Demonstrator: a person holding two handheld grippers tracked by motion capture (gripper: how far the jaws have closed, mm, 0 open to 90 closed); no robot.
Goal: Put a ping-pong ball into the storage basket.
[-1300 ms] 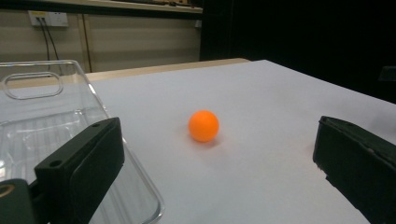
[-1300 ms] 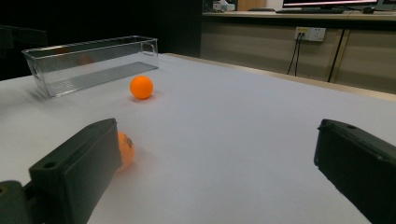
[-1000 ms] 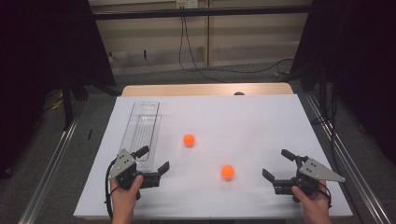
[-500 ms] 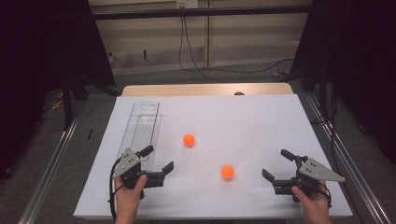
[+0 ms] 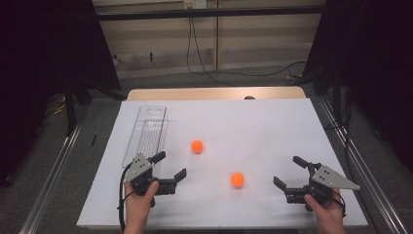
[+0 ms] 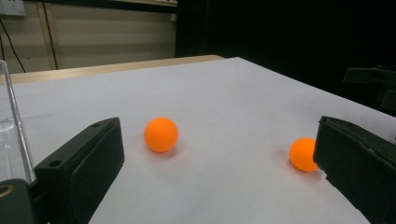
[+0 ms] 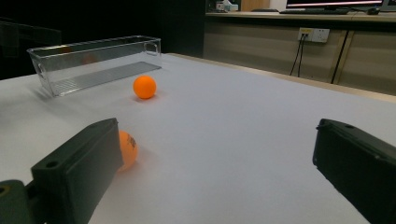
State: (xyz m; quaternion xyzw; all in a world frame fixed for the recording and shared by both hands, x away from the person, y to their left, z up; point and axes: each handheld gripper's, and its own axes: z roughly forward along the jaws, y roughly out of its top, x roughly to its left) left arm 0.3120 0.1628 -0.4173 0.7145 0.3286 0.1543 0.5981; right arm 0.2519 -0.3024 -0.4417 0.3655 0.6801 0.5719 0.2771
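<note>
Two orange balls lie on the white table [image 5: 253, 131]: one [image 5: 197, 146] near the middle, the other [image 5: 237, 179] nearer the front. A clear plastic bin [image 5: 147, 135] stands at the left, empty. My left gripper [image 5: 170, 166] rests at the front left beside the bin's near end, open, nothing between its jaws. In the left gripper view the first ball [image 6: 161, 134] lies ahead and the second ball [image 6: 303, 154] peeks from behind the right jaw. My right gripper [image 5: 288, 171] is open at the front right. In its view the near ball [image 7: 127, 150] sits behind the left jaw; the far ball [image 7: 144, 87] and bin [image 7: 93, 63] lie beyond.
A wooden strip [image 5: 214, 93] edges the table's far side. Metal rails [image 5: 53, 170] run along both sides of the table. Cables [image 5: 204, 58] hang on the back wall. A person's hands [image 5: 139, 207] hold both grippers at the front edge.
My left gripper has shifted slightly right and turned toward the balls. The right gripper and both balls have stayed put.
</note>
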